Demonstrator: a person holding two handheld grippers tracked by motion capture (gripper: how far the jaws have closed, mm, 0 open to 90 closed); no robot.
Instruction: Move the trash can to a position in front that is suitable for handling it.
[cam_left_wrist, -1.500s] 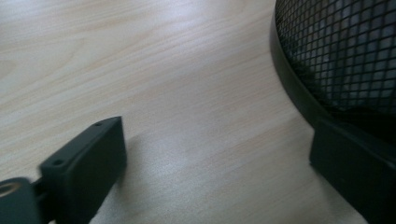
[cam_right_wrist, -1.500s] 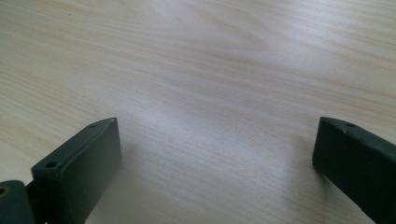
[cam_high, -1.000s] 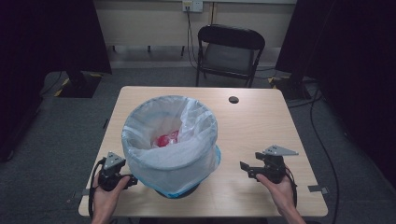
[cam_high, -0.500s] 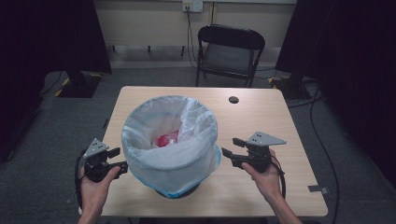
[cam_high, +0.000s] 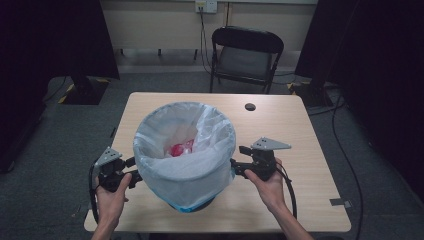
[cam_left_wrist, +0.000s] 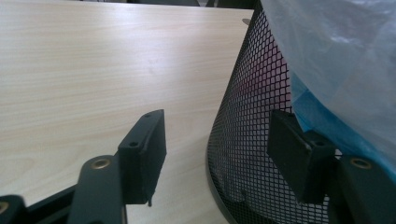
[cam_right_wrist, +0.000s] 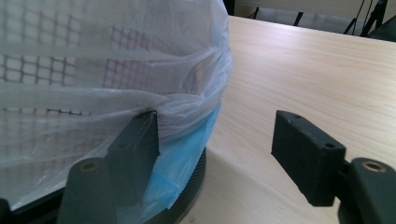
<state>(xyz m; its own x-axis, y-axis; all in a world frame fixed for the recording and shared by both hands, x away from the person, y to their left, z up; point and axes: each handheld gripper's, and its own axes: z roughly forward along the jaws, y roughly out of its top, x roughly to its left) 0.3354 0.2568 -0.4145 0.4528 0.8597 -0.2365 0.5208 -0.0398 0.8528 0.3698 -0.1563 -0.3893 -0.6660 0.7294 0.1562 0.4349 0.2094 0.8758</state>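
I saw no brand, label or writing anywhere. The mesh bin (cam_high: 192, 200) stood upright, its long axis vertical and its mouth facing up, near my edge of the worktop (cam_high: 300, 130). Its clear liner bag (cam_high: 185, 150) draped over most of the wire, and a blue bag (cam_right_wrist: 182, 158) peeked out beneath. Something pink (cam_high: 181, 148) lay inside the bin, too veiled to identify. My left gripper (cam_high: 131, 172) sat beside the bin's left wall, jaws spread and just closing, mesh between them, unpinched. My right gripper (cam_high: 239, 161) sat at the bin's right side, jaws spread, just opening, one pad against the liner's fold.
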